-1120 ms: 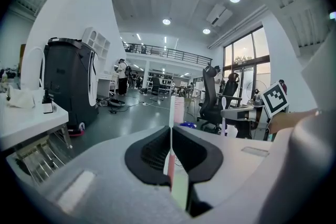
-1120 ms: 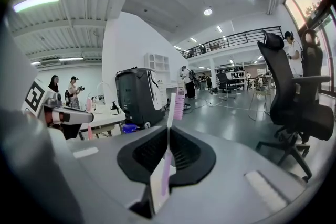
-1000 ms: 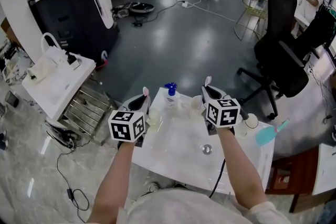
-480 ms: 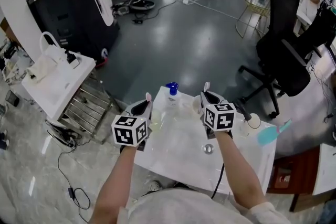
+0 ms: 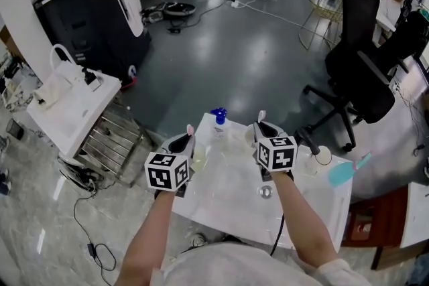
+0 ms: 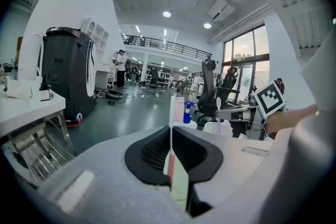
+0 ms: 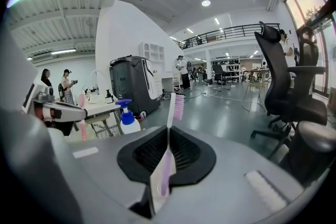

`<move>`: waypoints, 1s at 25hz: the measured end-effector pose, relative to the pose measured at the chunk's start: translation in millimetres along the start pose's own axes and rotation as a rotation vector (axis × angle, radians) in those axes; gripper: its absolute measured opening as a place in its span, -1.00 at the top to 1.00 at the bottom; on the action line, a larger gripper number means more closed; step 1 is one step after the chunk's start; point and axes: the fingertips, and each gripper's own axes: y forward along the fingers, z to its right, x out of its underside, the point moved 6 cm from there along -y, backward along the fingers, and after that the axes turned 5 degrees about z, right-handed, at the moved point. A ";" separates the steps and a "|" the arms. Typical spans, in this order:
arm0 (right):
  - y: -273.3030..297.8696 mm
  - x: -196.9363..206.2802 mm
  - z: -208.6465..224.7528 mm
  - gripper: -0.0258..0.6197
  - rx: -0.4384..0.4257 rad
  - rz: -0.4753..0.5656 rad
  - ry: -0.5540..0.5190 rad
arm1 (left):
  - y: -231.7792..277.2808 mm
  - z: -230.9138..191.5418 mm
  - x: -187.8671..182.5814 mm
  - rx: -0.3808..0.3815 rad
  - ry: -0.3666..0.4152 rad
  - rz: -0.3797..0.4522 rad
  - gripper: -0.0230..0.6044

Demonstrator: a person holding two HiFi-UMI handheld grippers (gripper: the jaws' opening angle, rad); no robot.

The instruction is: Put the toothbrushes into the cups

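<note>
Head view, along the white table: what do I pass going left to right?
Left gripper shut on a white-and-pink toothbrush → clear pump bottle with blue top → right gripper shut on a white-and-purple toothbrush → turquoise paddle-shaped object.

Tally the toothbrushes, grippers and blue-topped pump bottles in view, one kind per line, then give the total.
Toothbrushes: 2 (left toothbrush, right toothbrush)
Grippers: 2 (left gripper, right gripper)
Pump bottles: 1 (pump bottle)
Total: 5
</note>
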 end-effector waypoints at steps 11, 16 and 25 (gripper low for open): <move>-0.7 7.0 -1.1 0.86 0.016 -0.013 0.009 | 1.4 2.2 8.7 0.007 0.017 -0.029 0.87; -2.4 7.5 0.3 0.86 0.024 -0.006 0.017 | 1.7 3.0 11.1 0.010 0.019 -0.033 0.87; -3.6 9.4 1.4 0.86 0.030 -0.015 0.026 | 2.1 2.2 12.1 0.004 0.026 -0.042 0.87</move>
